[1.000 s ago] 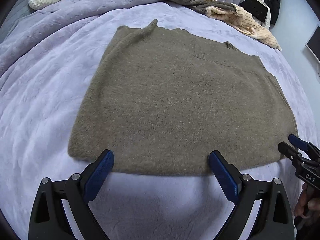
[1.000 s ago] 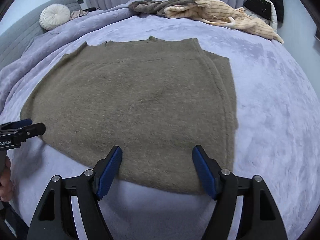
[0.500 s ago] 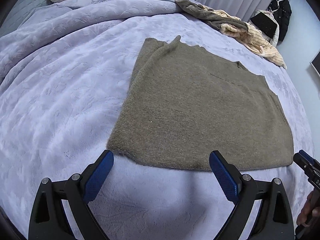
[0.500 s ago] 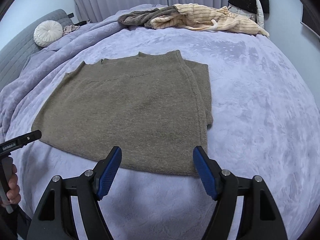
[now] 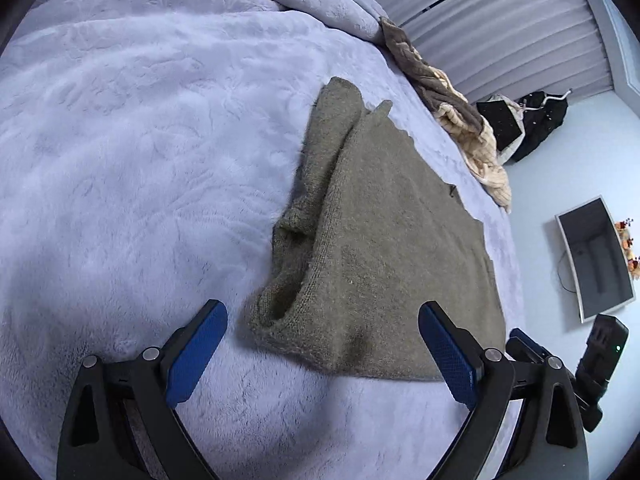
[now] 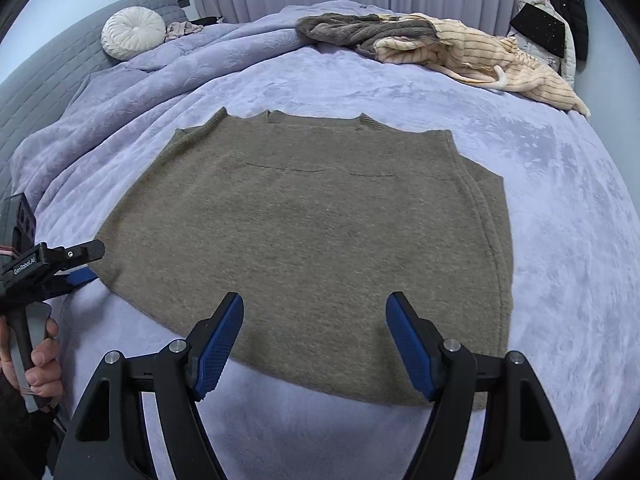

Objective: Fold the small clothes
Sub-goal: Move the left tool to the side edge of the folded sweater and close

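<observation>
An olive knit sweater (image 6: pixel 320 220) lies flat on the lilac bedspread (image 6: pixel 560 240), with its sleeves folded in. Its left side shows a folded sleeve layer (image 5: pixel 316 184) in the left wrist view. My left gripper (image 5: pixel 322 320) is open and hovers over the sweater's near left corner, pads wide apart and pressing on nothing. My right gripper (image 6: pixel 315 304) is open above the sweater's near hem, right of the middle, with only cloth below it. In the right wrist view the left gripper (image 6: pixel 80 260) sits at the sweater's left corner, held by a hand (image 6: pixel 40 360).
A pile of cream striped and grey-brown clothes (image 6: pixel 440 44) lies at the bed's far edge. A bunched blanket and a round white cushion (image 6: pixel 134 32) are at the far left. Black clothes (image 6: pixel 560 12) hang at the back right. A screen (image 5: pixel 596 256) stands beyond the bed.
The left gripper swung left and rolled, so it now looks along the sweater's left edge. The right gripper lifted and drew back a little. Both stayed open.
</observation>
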`<action>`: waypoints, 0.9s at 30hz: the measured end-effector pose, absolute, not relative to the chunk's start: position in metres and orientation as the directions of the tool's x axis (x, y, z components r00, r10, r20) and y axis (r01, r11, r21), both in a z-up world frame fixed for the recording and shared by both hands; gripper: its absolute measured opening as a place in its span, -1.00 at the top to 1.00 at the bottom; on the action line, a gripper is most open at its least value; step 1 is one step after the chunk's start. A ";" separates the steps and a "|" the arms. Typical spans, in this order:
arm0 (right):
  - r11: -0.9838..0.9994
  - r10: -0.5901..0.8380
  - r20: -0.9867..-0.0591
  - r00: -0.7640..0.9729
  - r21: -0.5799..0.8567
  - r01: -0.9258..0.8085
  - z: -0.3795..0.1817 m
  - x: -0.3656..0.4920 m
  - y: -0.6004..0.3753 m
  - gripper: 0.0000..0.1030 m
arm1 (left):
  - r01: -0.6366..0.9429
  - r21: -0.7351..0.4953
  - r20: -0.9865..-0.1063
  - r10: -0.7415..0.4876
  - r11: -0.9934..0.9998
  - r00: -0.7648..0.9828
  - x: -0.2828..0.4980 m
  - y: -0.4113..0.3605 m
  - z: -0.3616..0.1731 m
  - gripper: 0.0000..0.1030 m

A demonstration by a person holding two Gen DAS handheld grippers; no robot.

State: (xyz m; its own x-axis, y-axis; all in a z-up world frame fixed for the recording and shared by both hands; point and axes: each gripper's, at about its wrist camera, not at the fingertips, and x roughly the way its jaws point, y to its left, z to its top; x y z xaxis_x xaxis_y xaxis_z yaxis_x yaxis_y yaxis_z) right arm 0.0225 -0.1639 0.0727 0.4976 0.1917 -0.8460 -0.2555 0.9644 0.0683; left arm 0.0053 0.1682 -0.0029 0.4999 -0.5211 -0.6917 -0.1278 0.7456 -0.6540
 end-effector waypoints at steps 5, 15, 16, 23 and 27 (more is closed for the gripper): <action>0.950 0.191 -0.861 0.472 0.040 -0.310 0.063 0.024 -0.134 -0.49 | -0.064 -0.705 -0.643 -0.598 0.706 0.478 0.021 0.157 -0.012 -0.98; 0.945 0.185 -0.876 0.445 0.035 -0.324 0.054 0.029 -0.124 -0.49 | -0.055 -0.777 -0.567 -0.661 0.626 0.491 0.042 0.151 -0.021 -0.98; 0.945 0.184 -0.877 0.444 0.035 -0.324 0.053 0.029 -0.123 -0.49 | -0.056 -0.759 -0.588 -0.646 0.649 0.487 0.043 0.146 -0.020 -0.98; 0.937 0.178 -0.879 0.442 0.014 -0.350 0.055 0.029 -0.113 -0.49 | -0.058 -0.561 -0.736 -0.465 0.826 0.491 0.042 0.121 -0.011 -0.44; 0.936 0.177 -0.879 0.442 0.011 -0.353 0.060 0.038 -0.108 -0.49 | -0.089 -0.583 -0.728 -0.470 0.808 0.499 0.038 0.133 -0.015 0.09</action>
